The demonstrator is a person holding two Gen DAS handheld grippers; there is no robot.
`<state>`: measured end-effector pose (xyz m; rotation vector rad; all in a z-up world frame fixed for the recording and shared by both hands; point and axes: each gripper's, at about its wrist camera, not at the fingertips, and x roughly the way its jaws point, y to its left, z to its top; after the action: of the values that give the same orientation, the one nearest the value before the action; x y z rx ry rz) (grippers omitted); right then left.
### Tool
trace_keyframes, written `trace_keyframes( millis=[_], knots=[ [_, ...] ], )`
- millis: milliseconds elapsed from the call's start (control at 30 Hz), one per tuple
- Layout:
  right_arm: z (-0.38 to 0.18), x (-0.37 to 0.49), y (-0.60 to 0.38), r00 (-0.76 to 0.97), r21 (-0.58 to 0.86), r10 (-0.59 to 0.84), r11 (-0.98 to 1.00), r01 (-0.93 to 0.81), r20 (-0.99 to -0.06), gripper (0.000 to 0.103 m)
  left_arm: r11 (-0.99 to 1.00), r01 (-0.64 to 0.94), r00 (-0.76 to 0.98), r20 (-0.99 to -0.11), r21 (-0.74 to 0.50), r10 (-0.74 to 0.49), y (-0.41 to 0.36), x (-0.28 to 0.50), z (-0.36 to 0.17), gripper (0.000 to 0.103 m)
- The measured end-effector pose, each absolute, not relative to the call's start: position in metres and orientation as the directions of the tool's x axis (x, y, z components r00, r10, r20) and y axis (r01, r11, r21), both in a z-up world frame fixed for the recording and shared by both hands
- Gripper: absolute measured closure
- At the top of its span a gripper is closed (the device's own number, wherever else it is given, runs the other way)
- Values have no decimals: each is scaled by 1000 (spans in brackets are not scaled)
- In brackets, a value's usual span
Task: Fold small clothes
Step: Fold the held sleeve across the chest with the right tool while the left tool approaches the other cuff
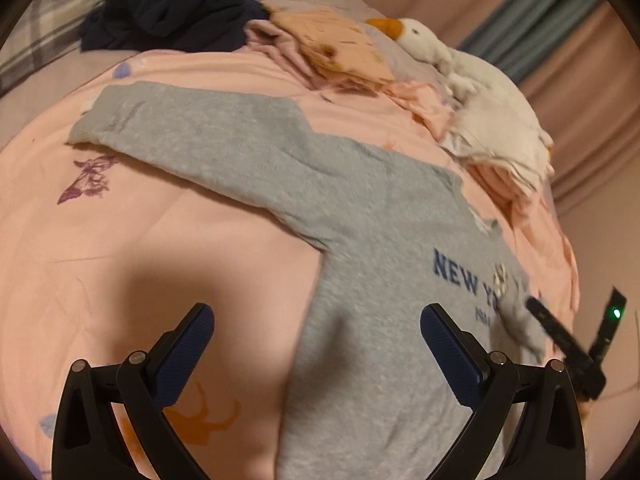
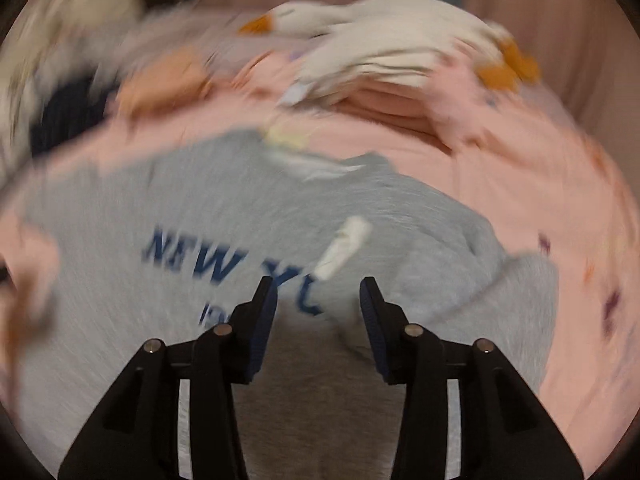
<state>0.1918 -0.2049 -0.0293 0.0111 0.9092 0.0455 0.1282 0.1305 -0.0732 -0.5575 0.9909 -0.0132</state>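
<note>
A grey sweater (image 1: 360, 240) with navy "NEW YORK" lettering (image 2: 200, 260) lies front up on a pink bedspread (image 1: 140, 248). One sleeve (image 1: 192, 128) stretches flat toward the upper left. The other sleeve (image 2: 500, 292) is folded in over the chest, and a white tag or cuff (image 2: 344, 248) lies on the lettering. My left gripper (image 1: 316, 320) hangs open and wide over the sweater's side below the outstretched sleeve, nothing between its pads. My right gripper (image 2: 318, 286) is partly open just above the chest beside the folded sleeve, and its pads press on nothing. The right wrist view is motion-blurred.
A white plush goose (image 1: 460, 64) lies at the far side of the bed over a stack of pink and white clothes (image 1: 492, 148). A dark navy garment (image 1: 172, 12) and an orange one (image 1: 340, 48) sit farther back. Curtains (image 1: 580, 80) hang behind the bed.
</note>
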Motion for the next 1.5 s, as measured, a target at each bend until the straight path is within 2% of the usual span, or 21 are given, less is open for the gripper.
trace_keyframes(
  millis=[67, 100, 233, 333, 400, 433, 500, 567, 700, 767, 800, 833, 933, 1000, 1067, 1167, 1233, 1267, 1400, 1433, 1500],
  knots=[
    [-32, 197, -234, 609, 144, 70, 987, 74, -790, 67, 842, -262, 564, -783, -472, -264, 140, 133, -75, 1],
    [-36, 200, -240, 605, 164, 68, 981, 104, -793, 78, 829, -269, 568, -776, -491, -275, 146, 134, -76, 1],
    [-61, 211, -229, 584, 147, 51, 982, 118, -810, 81, 741, -317, 584, -737, -592, -339, 175, 142, -85, 1],
    [-76, 220, -228, 537, 142, 56, 983, 120, -842, 76, 703, -372, 590, -739, -607, -326, 198, 142, -87, 1],
    [-69, 215, -231, 558, 249, 158, 964, 91, -814, 76, 697, -393, 600, -742, -600, -301, 209, 141, -86, 1],
    [-66, 215, -231, 561, 280, 192, 957, 73, -805, 69, 697, -398, 602, -743, -596, -292, 213, 141, -86, 1],
    [-60, 212, -227, 577, 206, 137, 977, 56, -805, 55, 695, -417, 599, -752, -586, -275, 219, 140, -88, 1],
    [-62, 213, -217, 573, 86, 49, 995, 39, -818, 54, 683, -434, 594, -757, -588, -274, 222, 141, -92, 1],
    [-81, 223, -206, 529, 6, -10, 1000, 29, -848, 57, 664, -436, 591, -750, -608, -298, 222, 141, -98, 1],
    [-82, 224, -199, 552, -41, -39, 999, 9, -833, 64, 669, -431, 584, -752, -606, -304, 221, 142, -100, 1],
    [-82, 224, -200, 557, -34, -30, 999, 4, -830, 75, 672, -431, 582, -755, -603, -304, 221, 142, -100, 1],
    [-80, 224, -201, 560, -17, -13, 1000, -3, -828, 81, 671, -430, 582, -754, -604, -305, 222, 142, -100, 1],
    [-74, 218, -211, 568, 3, 18, 1000, -27, -823, 87, 663, -437, 586, -752, -607, -302, 224, 141, -99, 1],
    [-65, 211, -218, 583, 81, 87, 996, -36, -808, 87, 659, -438, 594, -747, -612, -299, 228, 140, -99, 1],
    [-51, 199, -222, 587, 236, 266, 963, -129, -765, 86, 657, -446, 595, -750, -608, -290, 232, 141, -99, 1],
    [-53, 196, -214, 545, 175, 240, 970, -169, -804, 84, 638, -459, 602, -745, -618, -289, 240, 145, -100, 1],
    [-65, 199, -210, 489, 141, 202, 977, -158, -848, 69, 616, -458, 616, -728, -641, -300, 245, 148, -100, 1],
    [-67, 199, -210, 481, 153, 208, 977, -150, -852, 69, 602, -448, 632, -710, -662, -311, 248, 150, -100, 1],
    [-53, 188, -213, 571, 261, 298, 954, -148, -765, 70, 545, -425, 677, -653, -723, -338, 257, 162, -101, 1],
    [-55, 189, -213, 572, 268, 301, 953, -143, -763, 70, 525, -425, 685, -641, -738, -346, 259, 165, -103, 1],
    [-74, 193, -202, 510, 192, 236, 972, -138, -827, 70, 472, -412, 710, -600, -779, -369, 263, 172, -109, 1]
  ],
)
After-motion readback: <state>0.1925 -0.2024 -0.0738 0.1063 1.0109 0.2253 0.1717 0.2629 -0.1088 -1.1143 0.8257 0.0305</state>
